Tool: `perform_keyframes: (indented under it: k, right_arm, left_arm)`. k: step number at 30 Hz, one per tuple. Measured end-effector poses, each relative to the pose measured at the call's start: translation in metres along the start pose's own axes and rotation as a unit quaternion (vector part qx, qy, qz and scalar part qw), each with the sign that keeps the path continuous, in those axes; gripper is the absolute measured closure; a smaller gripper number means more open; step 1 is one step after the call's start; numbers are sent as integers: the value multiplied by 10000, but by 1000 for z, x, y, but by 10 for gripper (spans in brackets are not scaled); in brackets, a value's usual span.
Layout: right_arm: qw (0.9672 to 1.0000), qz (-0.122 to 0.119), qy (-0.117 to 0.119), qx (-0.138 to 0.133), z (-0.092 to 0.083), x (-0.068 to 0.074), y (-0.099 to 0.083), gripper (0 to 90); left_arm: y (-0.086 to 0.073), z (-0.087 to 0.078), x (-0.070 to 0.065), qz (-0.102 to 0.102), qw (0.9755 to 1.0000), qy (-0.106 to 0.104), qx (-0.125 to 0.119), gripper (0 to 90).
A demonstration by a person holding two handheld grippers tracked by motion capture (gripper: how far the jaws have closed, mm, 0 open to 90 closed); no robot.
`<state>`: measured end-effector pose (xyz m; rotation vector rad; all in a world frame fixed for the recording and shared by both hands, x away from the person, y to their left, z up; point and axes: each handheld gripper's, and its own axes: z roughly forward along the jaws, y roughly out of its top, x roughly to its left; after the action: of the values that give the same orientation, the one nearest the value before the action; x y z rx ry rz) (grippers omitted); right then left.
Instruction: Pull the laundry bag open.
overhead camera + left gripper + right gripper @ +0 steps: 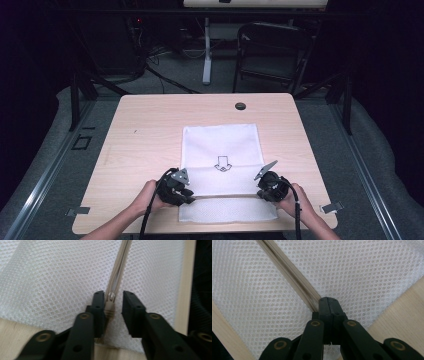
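Note:
A white mesh bag (220,145) with a small arrow print lies flat on the wooden table (145,130). A beige zipper (225,197) crosses it near the front edge. My left gripper (188,193) sits at the zipper's left end. In the left gripper view it (113,296) is open, its jaws either side of the beige zipper pull (110,307) without touching it. My right gripper (260,192) is at the zipper's right end. In the right gripper view it (328,300) is shut, pinching the end of the zipper (294,277) and the mesh (362,272).
A dark cable hole (240,106) sits near the table's far edge. Behind the table stand a black folding chair (272,50) and a white table leg (206,50). The table's front edge (200,231) runs just below the bag.

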<state>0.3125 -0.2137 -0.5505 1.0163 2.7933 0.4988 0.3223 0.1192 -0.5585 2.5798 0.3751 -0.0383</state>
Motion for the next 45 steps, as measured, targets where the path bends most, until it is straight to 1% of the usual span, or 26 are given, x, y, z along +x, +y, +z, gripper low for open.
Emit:
perform_keyframes:
  k: [4, 6, 7, 9, 10, 13, 15, 17, 18, 20, 22, 25, 26, 28, 29, 31, 32, 33, 34, 36, 37, 38, 40, 42, 44, 45]
  right_arm:
    - [10000, 3, -22, -9, 0, 1, 0, 900]
    - [9999, 74, 12, -69, 2, 2, 0, 900]
    - [10000, -36, 20, 49, 0, 1, 1, 900]
    - [10000, -23, -18, 47, 1, 2, 2, 900]
    - [10000, -17, -17, 46, 1, 2, 2, 900]
    - [10000, -9, -36, 69, 0, 1, 1, 900]
    - [10000, -11, -38, 78, 0, 1, 1, 900]
    - [10000, 14, -8, 52, 0, 1, 1, 900]
    - [9999, 92, -2, -40, 1, 2, 0, 900]
    - [10000, 45, -3, 34, 0, 0, 0, 900]
    - [10000, 34, -5, 33, 0, 1, 0, 900]
    - [10000, 23, -41, 33, 0, 1, 0, 900]
    - [10000, 24, -40, 29, 0, 1, 0, 900]
    - [10000, -80, -11, 17, 0, 1, -1, 900]
    - [9999, -130, -30, -47, 0, 1, -2, 900]
    - [9997, -135, 116, -152, -2, 0, -4, 819]
    - [9996, -150, 190, -175, -3, -1, -4, 731]
    - [9993, -53, 247, -264, -5, -1, -4, 660]
    - [9990, 4, 275, -365, -9, -2, -4, 625]
    - [9987, -37, 148, -479, -19, -2, -3, 488]
    - [9986, -18, 147, -510, -23, -3, -4, 403]
    - [9982, 64, 171, -563, -27, -4, -5, 331]
    - [9981, 191, -15, -580, -34, -6, -9, 134]
    - [9963, 440, -108, -726, -41, -9, -17, 96]
    - [9949, 633, -255, -742, -49, -13, -28, 32]
    - [9943, 732, -323, -708, -53, -15, -35, 20]
  left_arm:
    - [2, -1, -3, 134, 9998, 74, 137, 818]
    - [0, -2, -3, 101, 9999, 41, 129, 819]
    - [-1, -3, -3, 98, 9999, 25, 103, 820]
    - [-2, -4, -3, 64, 10000, -6, 72, 821]
    - [-2, -5, -4, 110, 9999, -15, 80, 821]
    - [-5, -9, -5, 102, 9999, 45, 96, 821]
    - [-11, -13, -2, -42, 10000, 58, 48, 821]
    - [-17, -18, 1, -95, 9998, 159, 67, 821]
    - [-20, -21, 2, -168, 9997, 158, 63, 821]
    - [-27, -27, 5, -347, 9993, 110, -106, 821]
    - [-28, -27, 3, -281, 9994, 195, -57, 820]
    - [-28, -25, 6, -362, 9992, 160, -72, 819]
    - [-28, -24, 6, -447, 9989, 106, -85, 818]
    - [-27, -24, 8, -448, 9990, 20, -78, 811]
    - [-26, -24, 8, -508, 9987, 41, -67, 804]
    - [-25, -25, 10, -678, 9976, -113, -115, 669]
    - [-24, -25, 8, -726, 9973, -38, -134, 609]
    - [-23, -26, 8, -764, 9970, 20, -112, 520]
    - [-22, -28, 8, -827, 9965, -17, -138, 467]
    - [-21, -33, 8, -999, 9948, 123, -174, 369]
    - [-21, -37, 8, -1072, 9939, 175, -187, 321]
    - [-21, -41, 7, -1184, 9923, 297, -214, 257]
    - [-23, -47, 5, -1390, 9892, 403, -245, 171]
    - [-27, -54, 3, -1638, 9844, 591, -269, 138]
    - [-33, -61, 2, -1830, 9801, 716, -285, 88]
    - [-35, -66, 1, -1922, 9772, 847, -302, 84]
